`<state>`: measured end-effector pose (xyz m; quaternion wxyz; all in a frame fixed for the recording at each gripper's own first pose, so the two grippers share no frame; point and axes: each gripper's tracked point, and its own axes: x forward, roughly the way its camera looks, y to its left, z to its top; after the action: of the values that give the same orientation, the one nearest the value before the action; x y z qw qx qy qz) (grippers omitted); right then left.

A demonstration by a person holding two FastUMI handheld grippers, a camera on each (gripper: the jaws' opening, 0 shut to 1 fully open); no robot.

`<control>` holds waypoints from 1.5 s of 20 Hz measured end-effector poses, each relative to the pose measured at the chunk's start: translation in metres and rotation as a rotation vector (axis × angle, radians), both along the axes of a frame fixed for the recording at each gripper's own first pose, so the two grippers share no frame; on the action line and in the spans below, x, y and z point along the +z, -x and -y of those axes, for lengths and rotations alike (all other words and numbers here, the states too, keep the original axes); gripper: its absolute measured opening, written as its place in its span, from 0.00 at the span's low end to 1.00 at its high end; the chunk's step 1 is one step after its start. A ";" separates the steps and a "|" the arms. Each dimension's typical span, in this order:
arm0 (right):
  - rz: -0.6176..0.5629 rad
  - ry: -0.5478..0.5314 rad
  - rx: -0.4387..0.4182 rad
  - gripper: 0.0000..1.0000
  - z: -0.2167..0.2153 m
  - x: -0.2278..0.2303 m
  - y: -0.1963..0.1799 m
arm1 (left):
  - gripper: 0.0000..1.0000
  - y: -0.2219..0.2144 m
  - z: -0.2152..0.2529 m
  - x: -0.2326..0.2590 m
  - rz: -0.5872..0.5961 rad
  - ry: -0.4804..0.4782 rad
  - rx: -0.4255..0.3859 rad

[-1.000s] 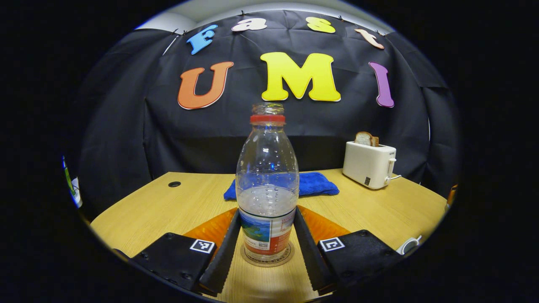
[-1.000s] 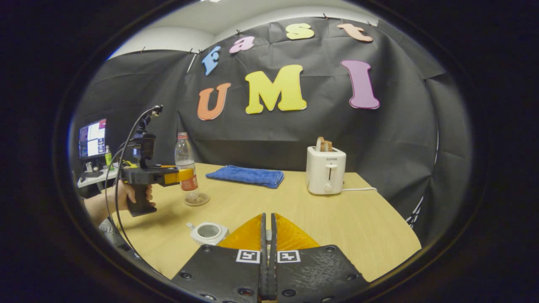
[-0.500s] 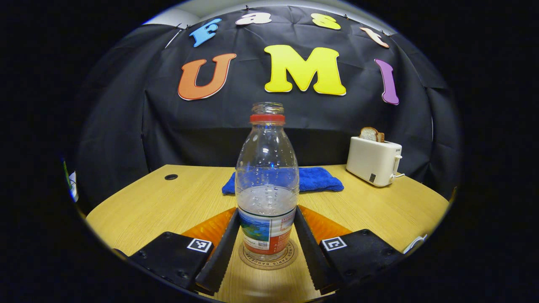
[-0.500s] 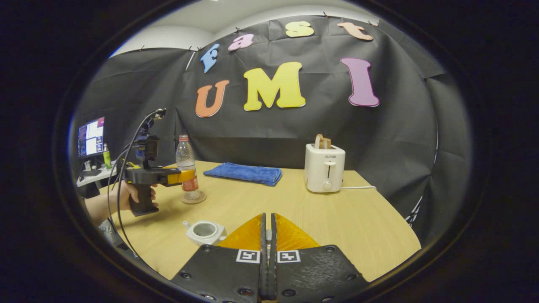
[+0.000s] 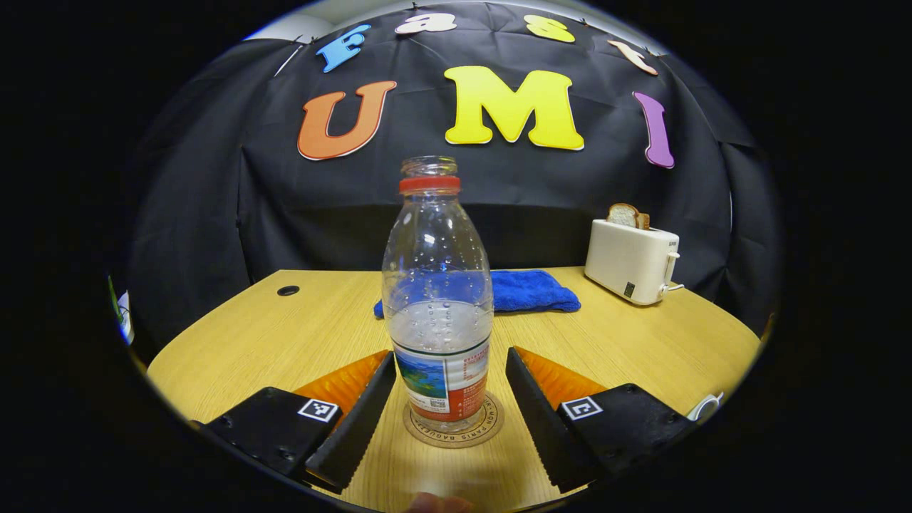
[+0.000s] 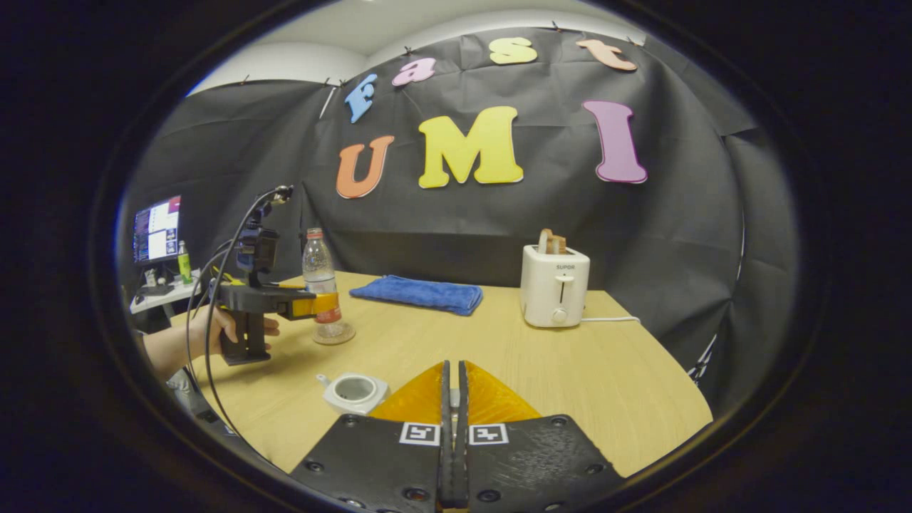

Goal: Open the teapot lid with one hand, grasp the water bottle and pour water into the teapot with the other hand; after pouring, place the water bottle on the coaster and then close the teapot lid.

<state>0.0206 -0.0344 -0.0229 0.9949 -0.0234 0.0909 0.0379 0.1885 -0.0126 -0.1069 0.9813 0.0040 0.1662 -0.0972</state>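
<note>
Water bottle [image 5: 437,306] is standing upright on the round coaster [image 5: 454,426], between the fingers of the left gripper [image 5: 450,399], which is spread open: both fingers are flanking the bottle's labelled lower part with a gap showing on each side, so neither is pressing on it. The bottle is uncapped, with a red ring at its neck, and water is filling roughly its lower half. In the right gripper view, a hand [image 6: 226,329] is holding the left gripper's handle level at the table's [image 6: 456,342] near-left corner, its fingers reaching to either side of the bottle.

Right gripper [image 6: 454,399] is sitting closed, its two fingers lying together along their length; whether anything thin is caught between them I cannot tell. Just left of its fingers, the white teapot [image 6: 354,392] is resting on the table with its top open and its lid off.

Farther out, a blue towel [image 5: 524,291] is lying behind the bottle, and a white toaster [image 6: 554,286] with bread [image 6: 551,242] in its slots is standing toward the back right. A monitor [image 6: 156,229] is glowing beyond the table's left edge.
</note>
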 end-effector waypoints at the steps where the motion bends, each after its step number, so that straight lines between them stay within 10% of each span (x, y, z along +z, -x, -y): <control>1: 0.002 -0.001 0.002 0.00 -0.002 0.000 0.001 | 0.98 0.001 -0.001 -0.002 -0.004 -0.004 0.008; 8: 0.019 -0.033 0.100 0.03 -0.042 0.005 -0.007 | 0.98 0.047 -0.030 -0.012 -0.081 0.033 0.093; 15: 0.014 -0.021 0.227 0.00 -0.104 -0.008 -0.033 | 0.97 0.102 -0.071 0.035 0.088 -0.012 0.174; 30: 0.001 0.021 0.228 0.00 -0.112 -0.037 -0.051 | 0.97 0.135 -0.080 0.071 0.220 -0.054 0.200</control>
<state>0.0712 0.0777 -0.0604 0.9839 -0.0437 0.0877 0.1497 0.0537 0.0671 -0.0356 0.9979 0.0242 0.0599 0.0064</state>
